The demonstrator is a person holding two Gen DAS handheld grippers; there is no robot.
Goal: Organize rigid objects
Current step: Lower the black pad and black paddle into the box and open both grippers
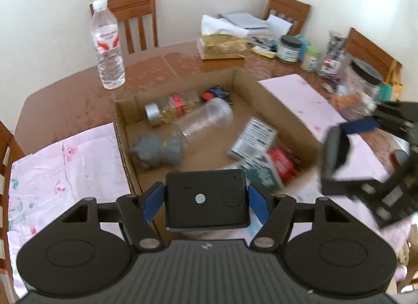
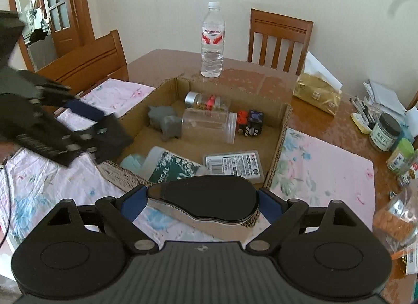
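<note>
Cardboard box (image 2: 279, 131) ahead of both claws: we see clear jar (image 2: 209, 125), grey figurine (image 2: 166, 122), cubes (image 2: 249, 122). Left claw (image 1: 206, 200) clamps black device (image 1: 206, 199); right claw (image 2: 203, 199) clamps black case (image 2: 209, 196).

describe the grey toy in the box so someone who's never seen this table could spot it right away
Find the open cardboard box in the middle of the wooden table. Inside, toward its left side in the right wrist view, the grey animal figurine lies against the mouth end of a clear plastic jar on its side. It is the only matte, solid grey, animal-shaped thing there.
</note>
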